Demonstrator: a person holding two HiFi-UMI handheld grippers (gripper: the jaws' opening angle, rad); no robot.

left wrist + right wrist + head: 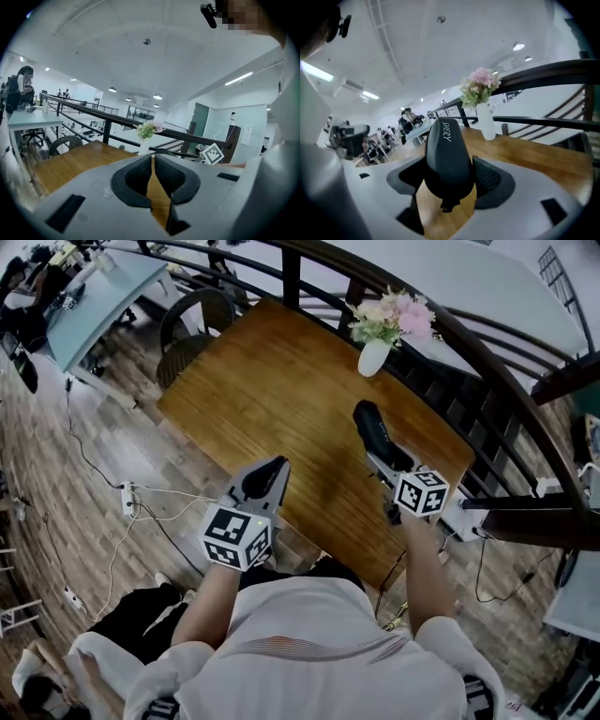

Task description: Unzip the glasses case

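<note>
One black glasses case (446, 159) is seen closed, so its contents cannot be told; it is gripped across its width by the right gripper (449, 174), whose jaws are spread wide with both pads pressed against its sides. The case is held above the table (272, 390) and clear of it, with one end pointed away from the person and a small zip pull (446, 206) hung from the near end. One white vase (373, 357) is stood at the far edge of the table, and a bunch of pink and pale flowers (394, 317) is held in it. Two grippers are counted; the left gripper (153, 176) is held over the near edge of the table with its jaws brought together and nothing between them. One dark chair (192, 320) is seen beside the table. The tabletop is of brown wood and otherwise bare. A dark railing (487, 352) is run behind it, a grey plank floor (75, 465) with a white power strip (127, 498) and cables is seen below, and a pale desk (103, 287) is set further off.
</note>
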